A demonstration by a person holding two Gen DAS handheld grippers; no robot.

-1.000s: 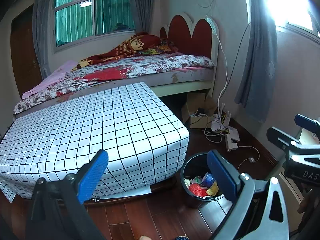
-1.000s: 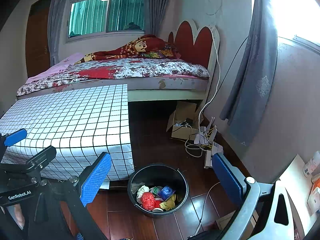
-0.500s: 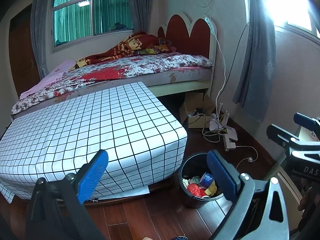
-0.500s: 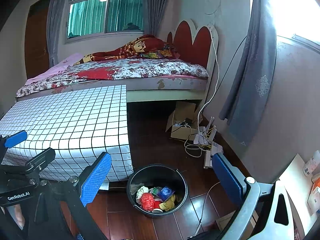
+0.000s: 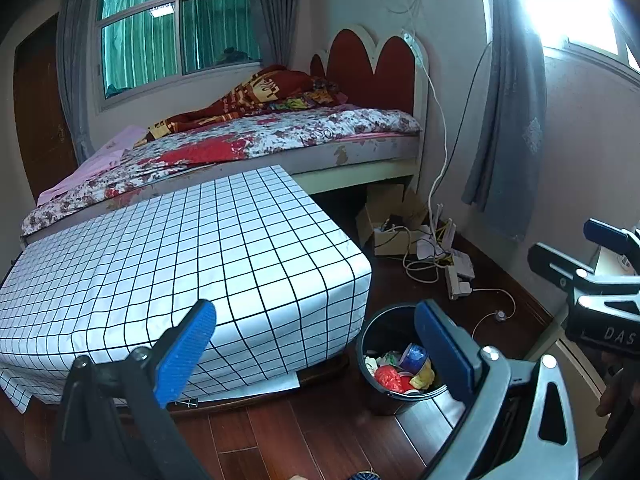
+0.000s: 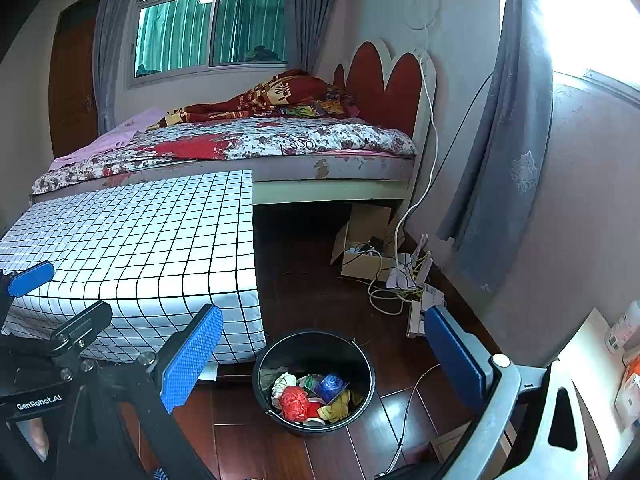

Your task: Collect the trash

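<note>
Bedroom floor: bin [image 6: 314, 380] of trash [image 6: 312, 398] at 6 o'clock, left gripper [image 5: 316, 346] and right gripper [image 6: 320, 356] fingers spread, empty.

Right hand-held gripper [image 6: 320, 356] held wide apart, blue pads [image 6: 191, 356] empty. Between them, black bucket [image 6: 314, 380] on wooden floor [image 6: 316, 288], with crumpled trash [image 6: 310, 398] inside. Just beside bucket, bench [image 6: 132, 256] under checked cloth. Left hand-held gripper [image 6: 40, 300] at left edge. Behind, bed [image 6: 240, 148], cardboard box [image 6: 366, 248], cables [image 6: 384, 292].
</note>
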